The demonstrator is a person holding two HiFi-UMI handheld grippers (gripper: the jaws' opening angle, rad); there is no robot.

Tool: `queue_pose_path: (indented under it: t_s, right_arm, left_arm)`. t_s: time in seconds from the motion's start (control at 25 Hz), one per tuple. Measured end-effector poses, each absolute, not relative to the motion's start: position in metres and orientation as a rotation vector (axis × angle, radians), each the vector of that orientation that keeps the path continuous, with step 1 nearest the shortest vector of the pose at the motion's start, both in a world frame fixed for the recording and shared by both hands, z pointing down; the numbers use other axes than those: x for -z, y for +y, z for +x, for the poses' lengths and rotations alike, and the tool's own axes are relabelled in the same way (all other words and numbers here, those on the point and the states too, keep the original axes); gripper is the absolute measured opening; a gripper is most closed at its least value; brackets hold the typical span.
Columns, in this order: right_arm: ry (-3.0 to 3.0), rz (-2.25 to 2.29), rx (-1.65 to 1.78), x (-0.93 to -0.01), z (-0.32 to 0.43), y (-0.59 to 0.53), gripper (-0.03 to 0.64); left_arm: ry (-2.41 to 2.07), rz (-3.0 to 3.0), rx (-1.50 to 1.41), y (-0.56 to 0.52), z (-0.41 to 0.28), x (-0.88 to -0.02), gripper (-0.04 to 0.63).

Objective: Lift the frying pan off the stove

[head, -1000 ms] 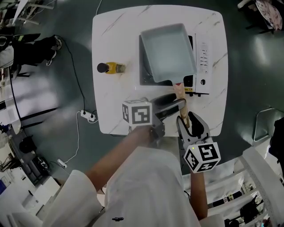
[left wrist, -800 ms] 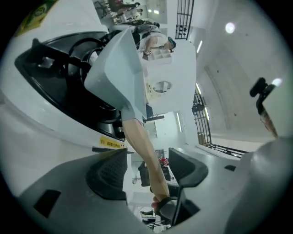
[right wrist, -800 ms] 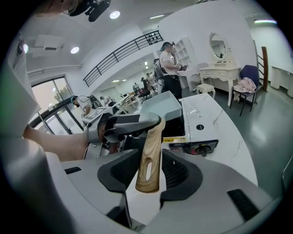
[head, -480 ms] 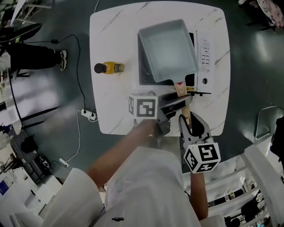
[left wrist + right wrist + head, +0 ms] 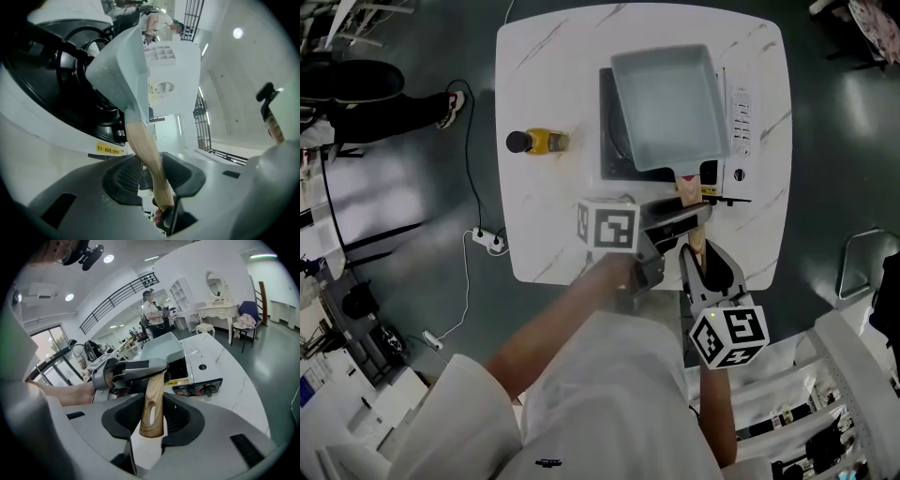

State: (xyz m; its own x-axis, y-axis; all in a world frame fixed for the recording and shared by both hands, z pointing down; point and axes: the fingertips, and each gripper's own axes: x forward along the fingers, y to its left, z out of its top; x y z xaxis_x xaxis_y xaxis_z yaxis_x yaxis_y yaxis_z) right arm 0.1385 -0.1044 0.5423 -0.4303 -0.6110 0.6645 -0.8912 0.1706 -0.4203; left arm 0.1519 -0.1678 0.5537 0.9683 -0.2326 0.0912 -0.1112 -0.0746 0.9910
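A grey square frying pan sits over the portable stove on the white table; I cannot tell if it touches the burner. Its wooden handle points toward me. My left gripper reaches in from the left, and its jaws are closing with the handle between the pads, touching them. My right gripper is shut on the handle's free end. In the right gripper view the left gripper crosses the handle in front of the pan.
A yellow bottle with a black cap stands to the left of the stove. The table's near edge lies just under both grippers. A power strip and cable lie on the floor at the left. A person stands far behind the table.
The left gripper has slid right onto the handle and its jaws have narrowed around it. The right gripper's jaws have closed onto the handle's end.
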Motion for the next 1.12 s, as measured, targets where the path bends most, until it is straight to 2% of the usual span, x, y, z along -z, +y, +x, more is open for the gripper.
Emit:
queue_pose_path:
  t_s: [0.44, 1.12]
  right_arm:
    - [-2.15, 1.427, -1.097, -0.526, 0.132, -0.102, 0.115]
    - [-2.272, 1.476, -0.919, -0.438, 0.134, -0.082, 0.115]
  left_arm:
    - [-0.267, 1.672, 0.138, -0.166, 0.145, -0.536, 0.124]
    - [-0.256, 1.791, 0.201, -0.147, 0.145, -0.44, 0.125]
